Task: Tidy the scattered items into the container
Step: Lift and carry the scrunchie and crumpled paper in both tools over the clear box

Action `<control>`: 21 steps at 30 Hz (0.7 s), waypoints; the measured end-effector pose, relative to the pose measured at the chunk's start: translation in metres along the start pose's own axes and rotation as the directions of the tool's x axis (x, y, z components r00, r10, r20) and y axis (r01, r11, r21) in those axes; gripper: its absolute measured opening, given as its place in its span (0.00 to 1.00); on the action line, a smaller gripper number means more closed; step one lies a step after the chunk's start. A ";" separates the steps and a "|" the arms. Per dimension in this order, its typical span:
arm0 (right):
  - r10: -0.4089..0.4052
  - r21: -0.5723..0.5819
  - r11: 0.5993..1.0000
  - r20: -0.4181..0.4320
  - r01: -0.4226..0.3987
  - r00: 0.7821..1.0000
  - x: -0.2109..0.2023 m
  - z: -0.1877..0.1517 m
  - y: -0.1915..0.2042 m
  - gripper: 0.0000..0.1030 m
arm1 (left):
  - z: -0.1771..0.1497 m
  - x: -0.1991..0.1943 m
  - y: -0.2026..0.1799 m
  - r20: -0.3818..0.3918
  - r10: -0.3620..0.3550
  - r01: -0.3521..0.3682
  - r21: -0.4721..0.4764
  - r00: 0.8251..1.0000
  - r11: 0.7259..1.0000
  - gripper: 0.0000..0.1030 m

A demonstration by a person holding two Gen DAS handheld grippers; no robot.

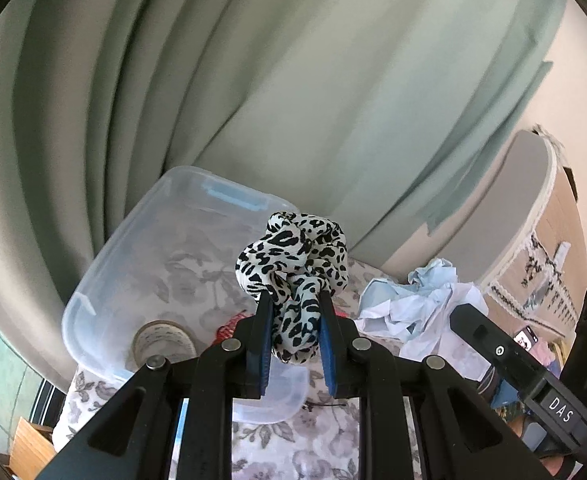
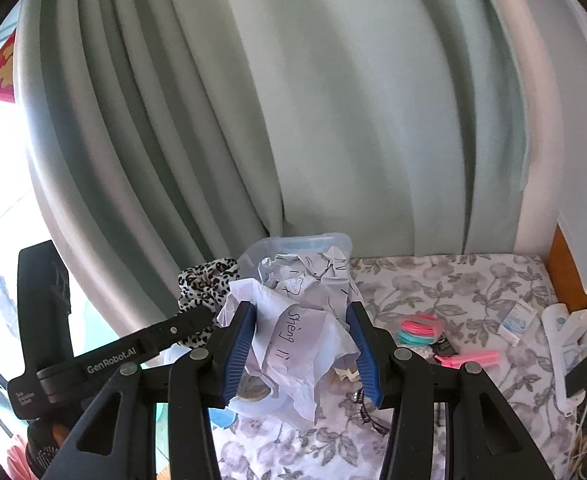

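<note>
A black-and-white leopard-print scrunchie (image 1: 293, 264) hangs in my left gripper (image 1: 295, 300), which is shut on it, beside the near right corner of a clear plastic container (image 1: 105, 264). A tape roll (image 1: 164, 342) and something red lie inside the container. In the right wrist view my right gripper (image 2: 301, 320) is shut on a crumpled wad of white paper (image 2: 293, 332) with handwriting. It hovers in front of the container (image 2: 333, 240). The scrunchie (image 2: 205, 284) and the left gripper's arm (image 2: 113, 360) show to its left.
Both grippers are over a floral-print bed (image 2: 453, 292) against green curtains (image 1: 293, 80). Pink and teal hair ties (image 2: 419, 330), a pink clip (image 2: 469, 359), a small packet (image 2: 518, 317) and a white device (image 2: 565, 340) lie to the right. The container's lid (image 1: 277, 396) sits under the left gripper.
</note>
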State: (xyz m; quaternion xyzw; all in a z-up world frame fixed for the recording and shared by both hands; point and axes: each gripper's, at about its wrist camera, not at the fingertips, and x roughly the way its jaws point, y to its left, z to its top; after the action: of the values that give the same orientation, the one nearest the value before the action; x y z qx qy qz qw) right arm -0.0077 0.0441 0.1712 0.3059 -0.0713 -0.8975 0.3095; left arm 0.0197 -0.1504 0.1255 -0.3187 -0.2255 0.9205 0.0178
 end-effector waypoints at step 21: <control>0.037 -0.088 0.995 -0.151 -0.051 0.988 0.061 -0.026 0.038 0.50 | -0.008 0.000 0.077 -0.029 0.064 -0.067 -0.151 0.998 0.986 0.21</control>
State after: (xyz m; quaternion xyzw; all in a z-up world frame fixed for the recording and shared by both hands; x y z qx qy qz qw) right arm -0.0108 -0.0212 0.1314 0.3559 -0.0134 -0.8675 0.3474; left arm 0.0332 -0.2164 0.0873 -0.3372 -0.2842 0.8968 -0.0341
